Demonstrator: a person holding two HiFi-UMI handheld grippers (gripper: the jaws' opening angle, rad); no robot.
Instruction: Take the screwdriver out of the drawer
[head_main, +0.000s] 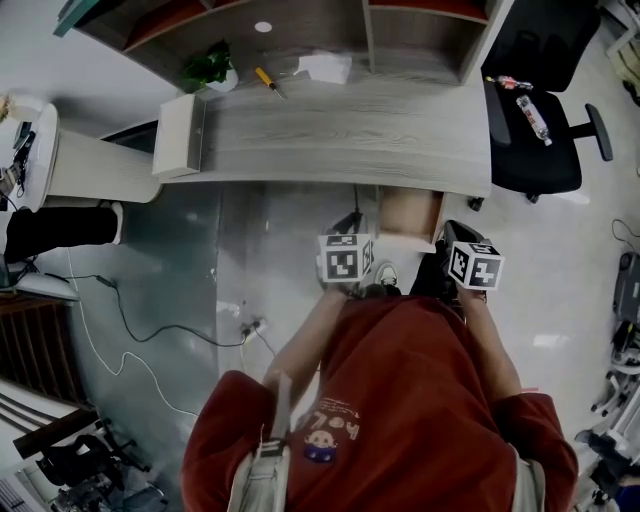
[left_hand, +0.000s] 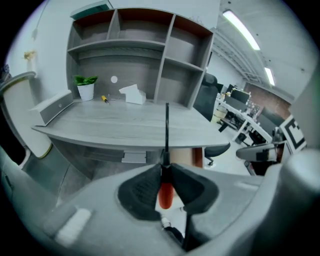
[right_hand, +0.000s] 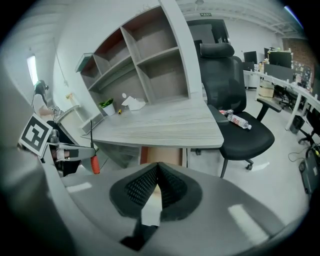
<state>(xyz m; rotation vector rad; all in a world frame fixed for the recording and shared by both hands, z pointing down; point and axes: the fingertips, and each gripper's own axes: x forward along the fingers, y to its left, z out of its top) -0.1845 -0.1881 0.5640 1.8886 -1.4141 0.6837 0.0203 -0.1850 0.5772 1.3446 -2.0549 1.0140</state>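
Items as they stand:

- Left gripper (left_hand: 166, 169): jaws clamped on the red handle of the screwdriver (left_hand: 165, 194). The dark shaft stands up above the pads and the handle end hangs below them. It is held on the near side of the desk, out of the drawer and to its left.
- Right gripper (right_hand: 157, 166): jaws narrowed until the tips meet, with nothing between them. It is held beside the left gripper, pointed toward the drawer.
- Drawer (head_main: 410, 212): pulled out under the desk's near edge, toward the right end, showing a pale wooden inside.
- Desk (head_main: 350, 135): grey wood grain, with an open shelf unit (left_hand: 150, 55) along its far side.
- On the desk, far side: a potted plant (head_main: 212, 70), a yellow-handled tool (head_main: 268, 80) just right of it, and a white box (head_main: 325, 67) further right.
- Office chair (head_main: 535, 130): black, at the desk's right end, with a bottle (head_main: 533, 118) lying on the seat.
- Person: red top (head_main: 420, 400), standing near the desk, one gripper in each hand.
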